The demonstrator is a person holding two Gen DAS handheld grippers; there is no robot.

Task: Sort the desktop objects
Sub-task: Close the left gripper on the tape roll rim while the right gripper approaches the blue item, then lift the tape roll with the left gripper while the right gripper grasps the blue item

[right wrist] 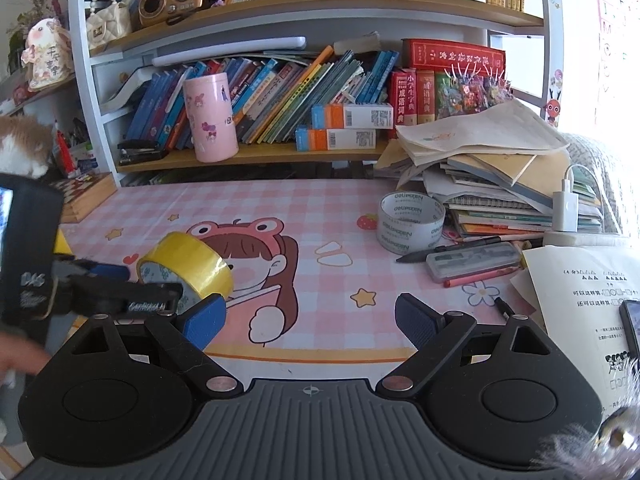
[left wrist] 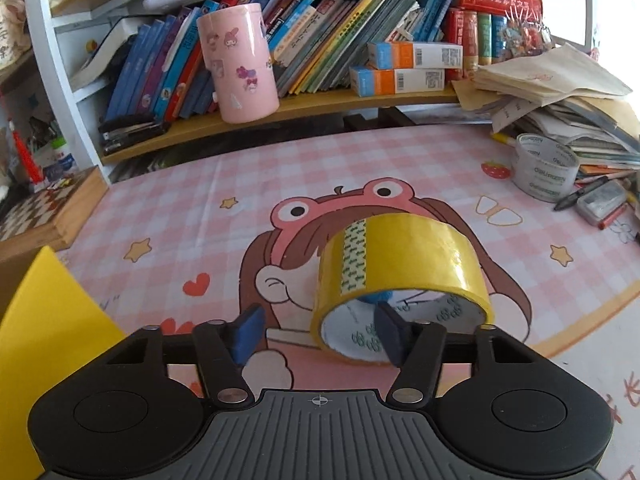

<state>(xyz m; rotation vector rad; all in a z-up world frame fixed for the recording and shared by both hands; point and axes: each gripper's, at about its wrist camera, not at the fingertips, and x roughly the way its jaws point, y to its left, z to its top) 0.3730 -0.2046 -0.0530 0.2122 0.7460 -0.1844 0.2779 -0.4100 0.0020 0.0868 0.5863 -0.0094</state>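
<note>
On the pink checked table, a glossy yellow tape roll lies tilted; the left gripper, angled downward, is released, one finger inside the core; the right gripper gapes empty.

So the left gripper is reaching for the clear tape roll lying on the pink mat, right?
Not quite: the left gripper is at the yellow tape roll, one finger inside its core, as the left wrist view shows. The clear tape roll sits apart, by the paper pile.
</note>
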